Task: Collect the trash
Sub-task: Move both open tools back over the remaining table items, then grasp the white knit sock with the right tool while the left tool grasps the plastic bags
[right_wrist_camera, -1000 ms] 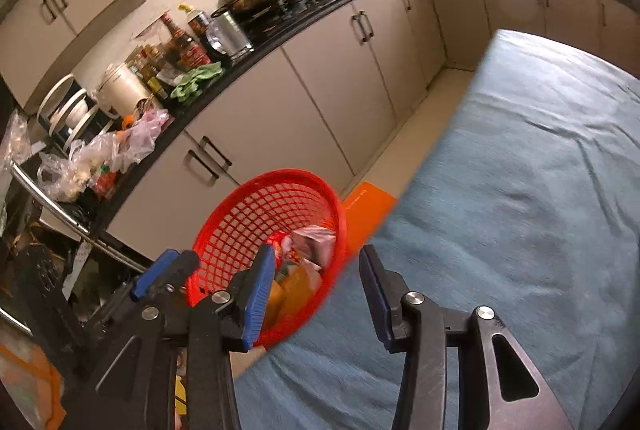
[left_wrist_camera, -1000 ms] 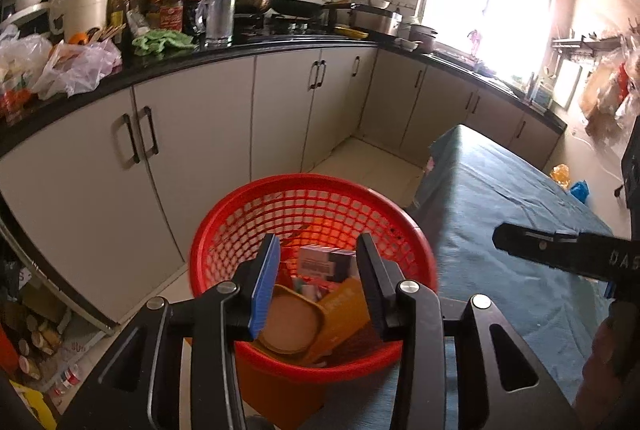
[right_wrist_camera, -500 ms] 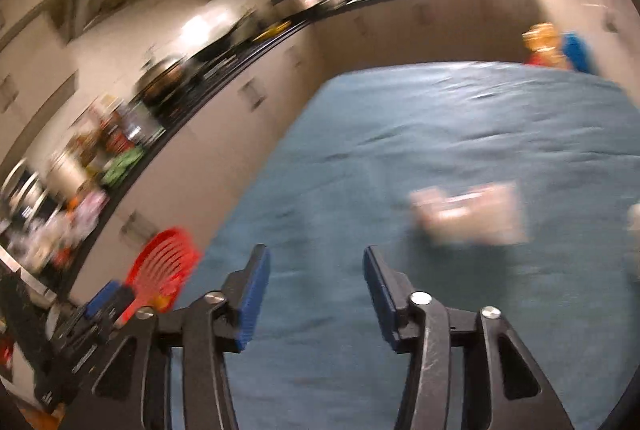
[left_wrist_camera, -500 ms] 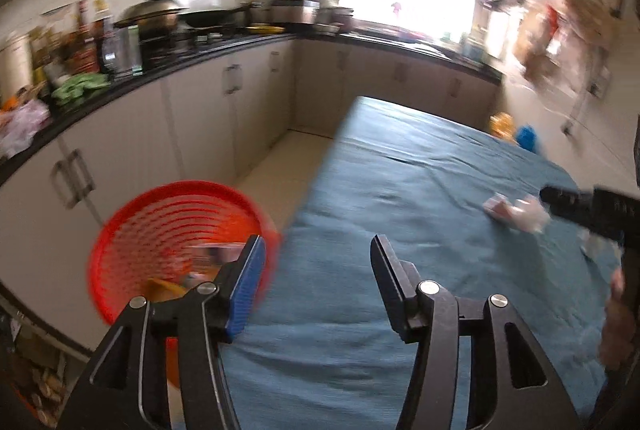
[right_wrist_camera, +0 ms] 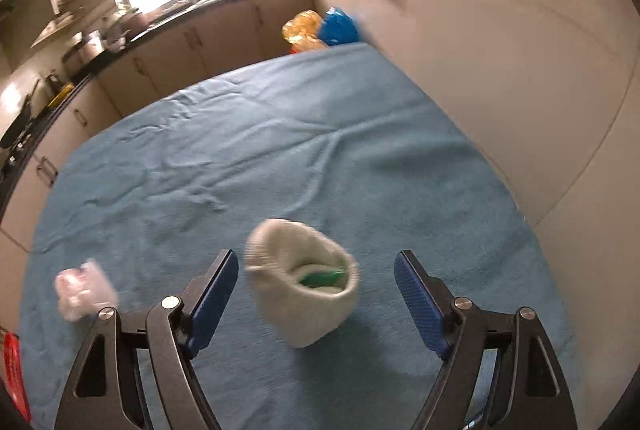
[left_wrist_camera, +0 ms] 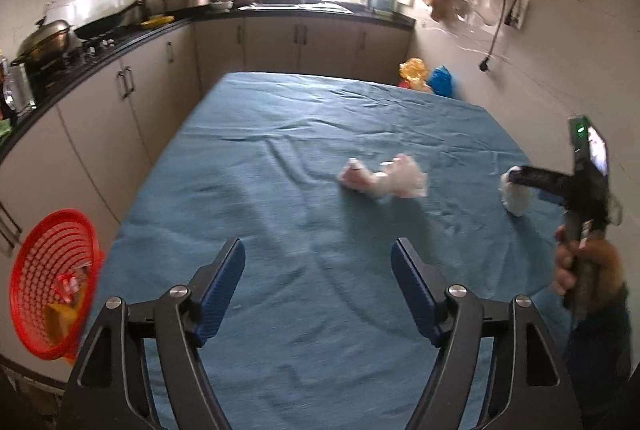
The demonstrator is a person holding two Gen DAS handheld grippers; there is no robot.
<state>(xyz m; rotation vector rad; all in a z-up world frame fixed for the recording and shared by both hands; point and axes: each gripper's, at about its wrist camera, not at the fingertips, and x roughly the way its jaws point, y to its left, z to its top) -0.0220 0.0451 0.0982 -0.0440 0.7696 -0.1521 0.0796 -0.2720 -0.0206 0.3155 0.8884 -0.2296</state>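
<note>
A white paper cup [right_wrist_camera: 304, 290] with something green inside lies tilted on the blue tablecloth [right_wrist_camera: 280, 158], between the open jaws of my right gripper [right_wrist_camera: 316, 290]; it also shows in the left wrist view [left_wrist_camera: 516, 194]. A crumpled pink-white wrapper [left_wrist_camera: 384, 180] lies mid-table, and shows at the left of the right wrist view [right_wrist_camera: 84, 294]. My left gripper [left_wrist_camera: 318, 282] is open and empty above the near part of the table. The red trash basket [left_wrist_camera: 48, 282] with trash inside hangs off the table's left edge.
Kitchen cabinets and a black counter [left_wrist_camera: 120, 42] with pots run along the left and far side. Orange and blue bags [left_wrist_camera: 428, 78] sit past the table's far right corner. A wall [right_wrist_camera: 500, 50] stands close on the right.
Both grippers have swung right, away from the red basket, toward the table. The right gripper has come up around the white cup. Both jaws stay open.
</note>
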